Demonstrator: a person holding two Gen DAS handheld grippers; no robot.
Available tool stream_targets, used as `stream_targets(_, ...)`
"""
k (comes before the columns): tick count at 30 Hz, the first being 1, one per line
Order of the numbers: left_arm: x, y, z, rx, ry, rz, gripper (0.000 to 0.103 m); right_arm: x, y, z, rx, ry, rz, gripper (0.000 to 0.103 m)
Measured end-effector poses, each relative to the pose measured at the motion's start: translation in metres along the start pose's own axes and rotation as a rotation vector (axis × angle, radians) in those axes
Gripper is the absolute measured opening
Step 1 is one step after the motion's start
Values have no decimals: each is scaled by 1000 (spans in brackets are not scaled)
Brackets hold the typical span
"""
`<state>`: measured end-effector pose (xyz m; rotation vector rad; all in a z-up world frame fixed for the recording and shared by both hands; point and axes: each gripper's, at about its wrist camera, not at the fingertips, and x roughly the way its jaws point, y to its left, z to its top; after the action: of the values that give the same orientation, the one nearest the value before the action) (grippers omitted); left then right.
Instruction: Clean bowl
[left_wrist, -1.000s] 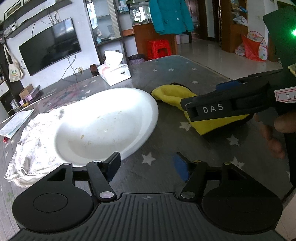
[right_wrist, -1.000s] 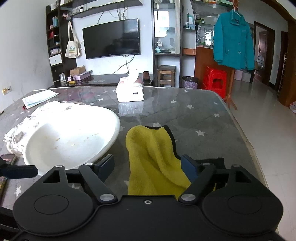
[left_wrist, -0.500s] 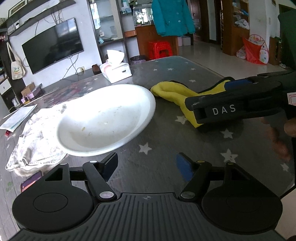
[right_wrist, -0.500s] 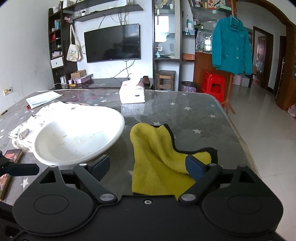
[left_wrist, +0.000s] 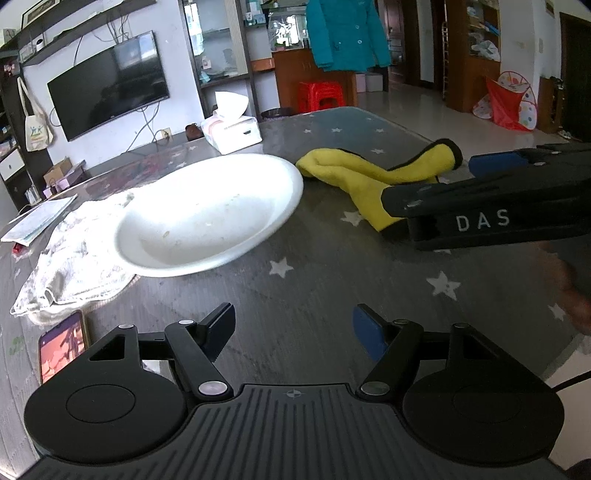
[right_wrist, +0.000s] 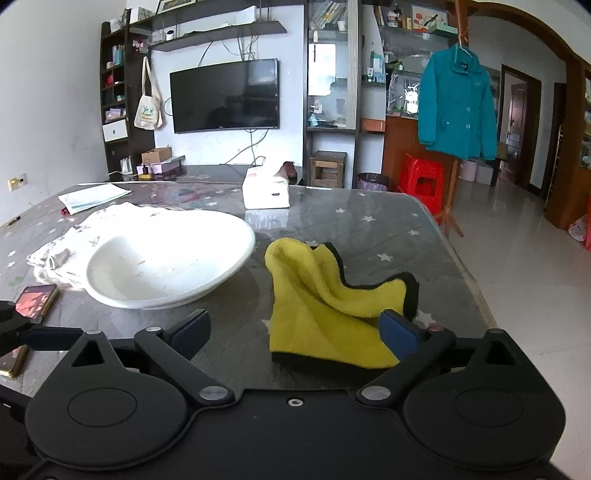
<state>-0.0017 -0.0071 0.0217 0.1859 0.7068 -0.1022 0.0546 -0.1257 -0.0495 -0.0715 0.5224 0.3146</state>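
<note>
The right gripper (right_wrist: 293, 330) is being opened around the yellow cloth (right_wrist: 325, 295) near the tabletop's right edge, nothing gripped, for wiping the bowl (right_wrist: 170, 258), while the left gripper (left_wrist: 293, 328) is held open and empty.

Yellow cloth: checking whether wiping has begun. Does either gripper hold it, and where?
Neither. Right gripper is opening, cloth lying loose between; left gripper is empty.

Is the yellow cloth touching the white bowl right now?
Apart. The right wrist view shows bare table between the yellow cloth and the white bowl's rim; the left wrist view shows the same gap.
</note>
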Motion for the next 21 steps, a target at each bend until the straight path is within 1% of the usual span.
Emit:
stream_targets(6,-4,-3,-8,-5,-1,3,72,-9,3,-9,-15,6,-2,101)
stream_targets(13,-4,-3,-15,-9,5,3,72,-15,2,-22,-2,16,-3,103)
stream_targets(21,-2,-5,-22,-26,12,12,72,-19,-2,-36,11,35,4,103)
